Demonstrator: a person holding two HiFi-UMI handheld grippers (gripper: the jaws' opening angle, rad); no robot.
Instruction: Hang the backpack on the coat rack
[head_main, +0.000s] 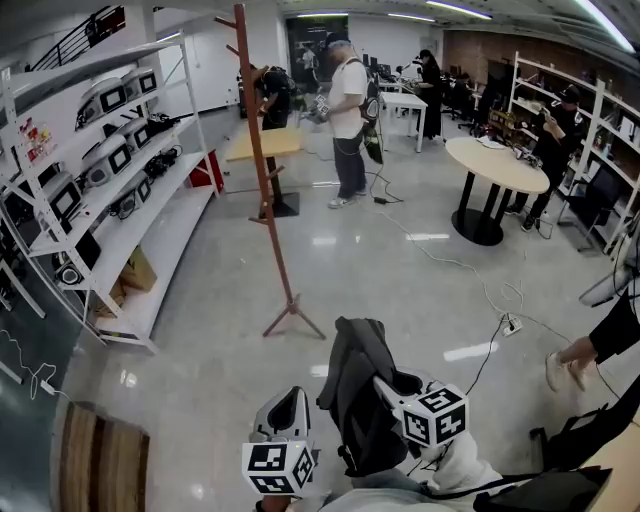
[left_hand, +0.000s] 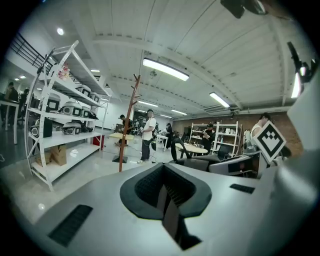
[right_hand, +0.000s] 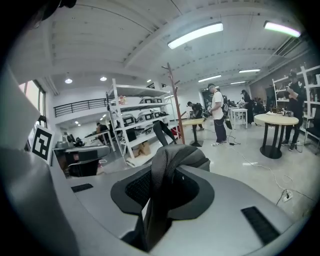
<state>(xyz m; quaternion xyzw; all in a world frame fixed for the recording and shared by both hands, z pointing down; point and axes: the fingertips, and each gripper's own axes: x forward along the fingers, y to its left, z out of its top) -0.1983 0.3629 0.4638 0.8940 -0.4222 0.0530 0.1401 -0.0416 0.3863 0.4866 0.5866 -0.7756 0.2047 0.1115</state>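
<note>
The wooden coat rack (head_main: 268, 180) stands on the pale floor ahead of me, a little left of centre, with bare pegs at its top; it also shows as a thin pole (left_hand: 129, 125) in the left gripper view and a pole (right_hand: 176, 105) in the right gripper view. The dark grey backpack (head_main: 358, 395) hangs low in front of me. My right gripper (head_main: 395, 392) (right_hand: 160, 187) is shut on the backpack's mesh strap (right_hand: 167, 165), which arches up out of the jaws. My left gripper (head_main: 288, 425) (left_hand: 162, 192) sits just left of the backpack, shut with nothing between its pads.
White shelving (head_main: 110, 180) with boxy devices lines the left wall. A small table (head_main: 265, 145) stands behind the rack, a round table (head_main: 500, 165) at right. People (head_main: 347, 110) stand beyond. Cables (head_main: 500, 320) trail across the floor, and a person's foot (head_main: 570, 360) shows at right.
</note>
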